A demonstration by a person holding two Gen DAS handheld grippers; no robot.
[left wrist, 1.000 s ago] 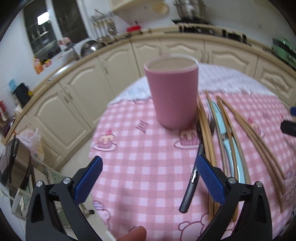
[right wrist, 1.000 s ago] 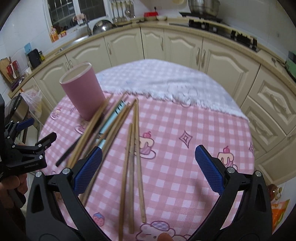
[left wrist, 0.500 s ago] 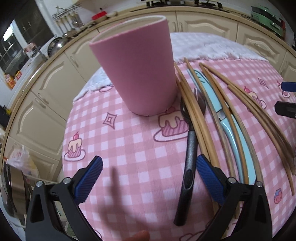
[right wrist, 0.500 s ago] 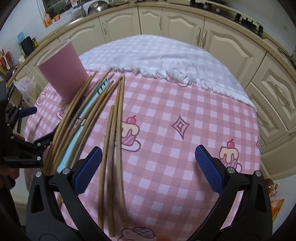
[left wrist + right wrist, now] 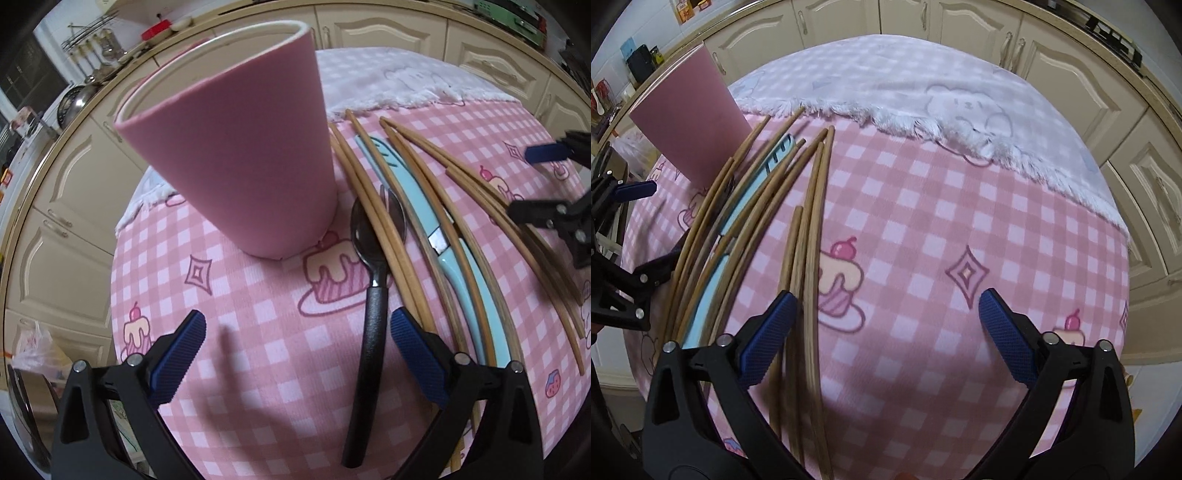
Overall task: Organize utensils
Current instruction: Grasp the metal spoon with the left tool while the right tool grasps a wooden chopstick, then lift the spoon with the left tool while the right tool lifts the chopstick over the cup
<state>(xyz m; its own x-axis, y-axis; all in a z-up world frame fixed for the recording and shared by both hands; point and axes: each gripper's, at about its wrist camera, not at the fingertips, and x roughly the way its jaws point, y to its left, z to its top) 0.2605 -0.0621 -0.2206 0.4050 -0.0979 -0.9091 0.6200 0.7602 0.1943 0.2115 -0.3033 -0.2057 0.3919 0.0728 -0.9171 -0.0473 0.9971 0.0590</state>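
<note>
A pink cup [image 5: 240,155] stands upright on the pink checked tablecloth [image 5: 258,354]; it also shows in the right wrist view [image 5: 690,122]. Right of it lie a black-handled spoon [image 5: 371,314], several wooden chopsticks [image 5: 384,236] and a light blue knife [image 5: 443,251]. My left gripper [image 5: 295,354] is open and empty, low over the cloth, its right finger just beside the spoon handle. My right gripper [image 5: 882,336] is open and empty, its left finger over a bundle of chopsticks [image 5: 809,258]. The blue knife [image 5: 738,214] lies among more chopsticks.
A white fringed cloth [image 5: 923,85] covers the table's far part. Cream kitchen cabinets [image 5: 1071,66] curve around behind the table. The right gripper shows at the right edge of the left wrist view [image 5: 550,184]. The table edge drops off at the left [image 5: 114,258].
Both grippers have moved down and forward, closer to the table. The cup and spoon loom larger in the left view; the chopstick bundle now lies under my right gripper's left finger.
</note>
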